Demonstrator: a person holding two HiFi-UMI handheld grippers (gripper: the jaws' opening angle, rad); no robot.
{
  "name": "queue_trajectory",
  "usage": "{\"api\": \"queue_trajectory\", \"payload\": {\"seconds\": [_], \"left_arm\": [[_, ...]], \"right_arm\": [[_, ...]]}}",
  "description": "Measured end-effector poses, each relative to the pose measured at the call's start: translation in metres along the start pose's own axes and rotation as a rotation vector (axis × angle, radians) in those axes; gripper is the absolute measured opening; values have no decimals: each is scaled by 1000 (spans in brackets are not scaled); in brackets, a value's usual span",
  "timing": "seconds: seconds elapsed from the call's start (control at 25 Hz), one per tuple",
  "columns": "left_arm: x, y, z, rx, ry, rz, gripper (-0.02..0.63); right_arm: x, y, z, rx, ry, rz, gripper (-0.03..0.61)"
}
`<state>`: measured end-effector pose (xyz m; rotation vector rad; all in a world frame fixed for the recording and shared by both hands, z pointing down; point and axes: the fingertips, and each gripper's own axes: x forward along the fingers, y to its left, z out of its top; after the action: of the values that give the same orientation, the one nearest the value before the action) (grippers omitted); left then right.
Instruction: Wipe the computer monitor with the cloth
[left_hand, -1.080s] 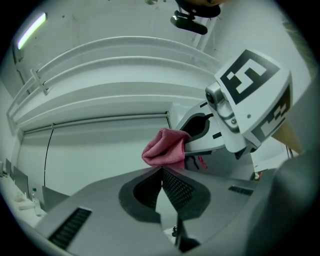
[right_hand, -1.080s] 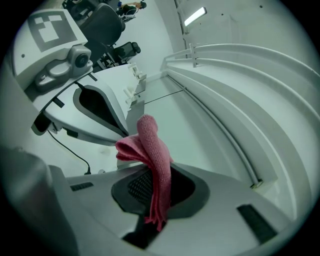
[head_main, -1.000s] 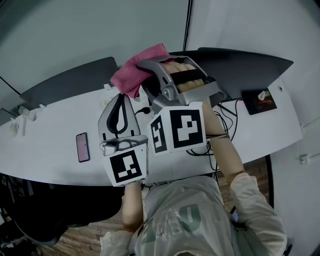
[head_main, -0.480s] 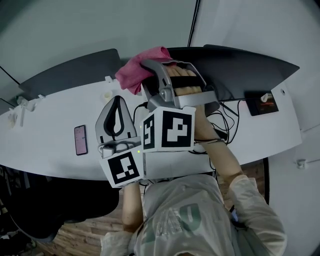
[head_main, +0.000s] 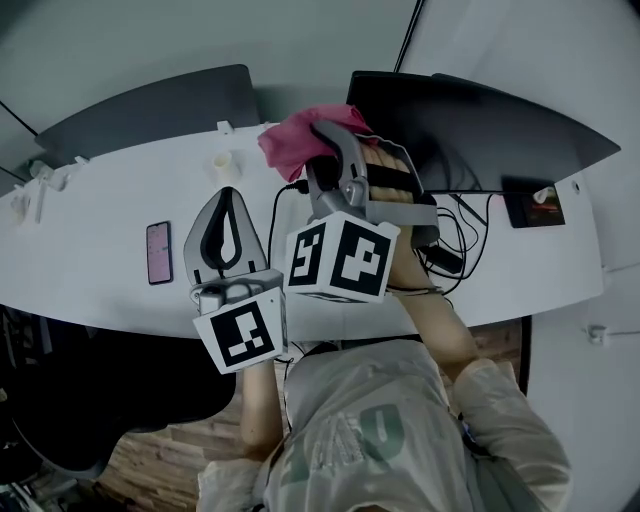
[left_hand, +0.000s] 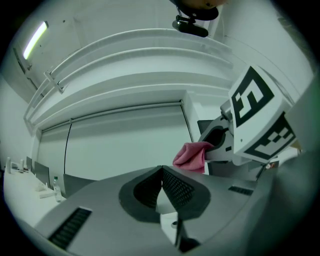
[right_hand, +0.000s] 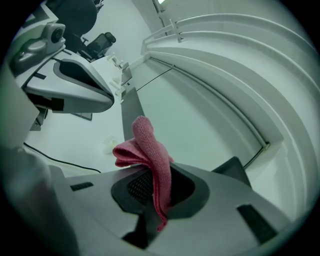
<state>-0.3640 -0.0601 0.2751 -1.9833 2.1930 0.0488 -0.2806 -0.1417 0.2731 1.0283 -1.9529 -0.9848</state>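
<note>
White desk (head_main: 100, 235); right gripper (right_hand: 159, 186) clamps cloth (right_hand: 149, 150), partly covering monitor (head_main: 480, 130); left gripper (left_hand: 162, 176) closed.

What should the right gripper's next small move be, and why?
Probably sweep the right gripper to the person's right, bringing the cloth onto the monitor screen. Its jaws are shut on the cloth, which sits by the monitor's left edge, and no contact with the screen is evident.

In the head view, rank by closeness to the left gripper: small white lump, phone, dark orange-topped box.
1. Small white round lump, just beyond the left gripper tips.
2. Flat pinkish phone, to its left.
3. Dark box with orange top, far right.
</note>
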Motion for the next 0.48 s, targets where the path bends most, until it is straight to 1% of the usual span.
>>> {"api": "queue_trajectory", "payload": {"seconds": [0.36, 0.48], "left_arm": [[-2, -4, -34, -22, 59, -6, 15], [-5, -6, -47, -17, 83, -6, 15]], "right_arm": [[20, 59, -40, 54, 66, 73, 55], [29, 83, -55, 74, 104, 106, 55]]}}
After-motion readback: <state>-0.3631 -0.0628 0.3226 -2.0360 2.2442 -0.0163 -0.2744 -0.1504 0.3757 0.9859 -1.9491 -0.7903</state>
